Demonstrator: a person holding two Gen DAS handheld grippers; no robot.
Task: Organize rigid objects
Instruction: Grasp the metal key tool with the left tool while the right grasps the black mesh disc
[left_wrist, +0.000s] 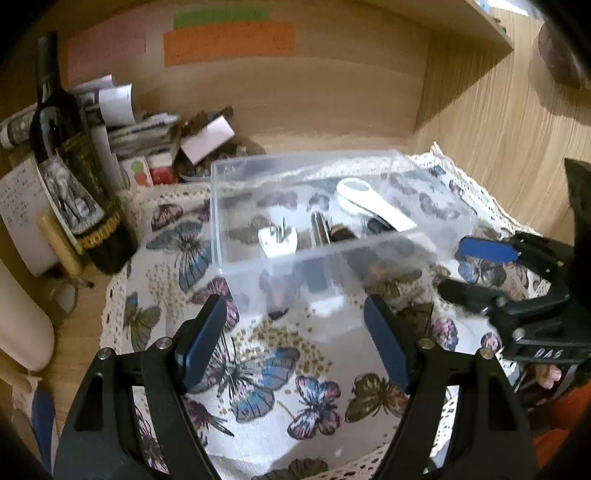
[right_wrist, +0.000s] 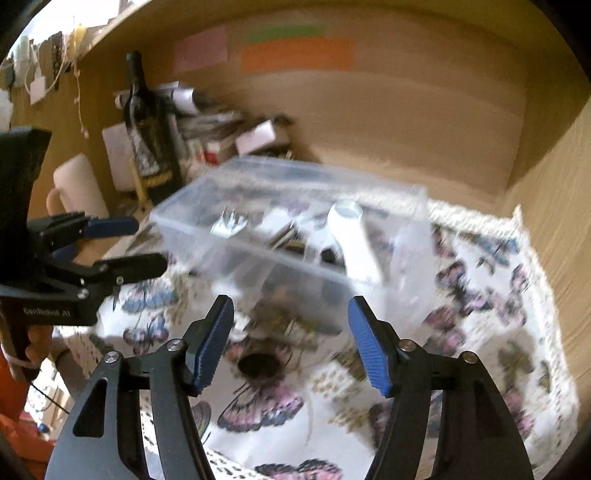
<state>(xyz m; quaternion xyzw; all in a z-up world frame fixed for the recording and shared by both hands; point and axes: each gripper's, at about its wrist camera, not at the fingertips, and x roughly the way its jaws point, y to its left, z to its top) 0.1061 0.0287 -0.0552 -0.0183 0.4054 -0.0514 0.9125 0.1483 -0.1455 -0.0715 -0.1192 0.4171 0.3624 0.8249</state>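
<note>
Both tongs stand open and empty before the clear box (left_wrist: 325, 221), the left tongs (left_wrist: 295, 343) view sharp, the right tongs (right_wrist: 291, 343) view alone showing a dark disc (right_wrist: 258, 365) between its fingers.

Both grippers (left_wrist: 295, 339) (right_wrist: 291, 339) had black frames, silver screws and ribbed blue pads (right_wrist: 367, 345); orange sleeve (right_wrist: 14, 424) noted.

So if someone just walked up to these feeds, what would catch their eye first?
Probably the clear plastic box in the middle of the butterfly-print cloth, with a white plug and a white handled tool inside. Next, the dark wine bottle standing at the left amid paper clutter. Both grippers, left and right, hang open and empty before the box.
</note>
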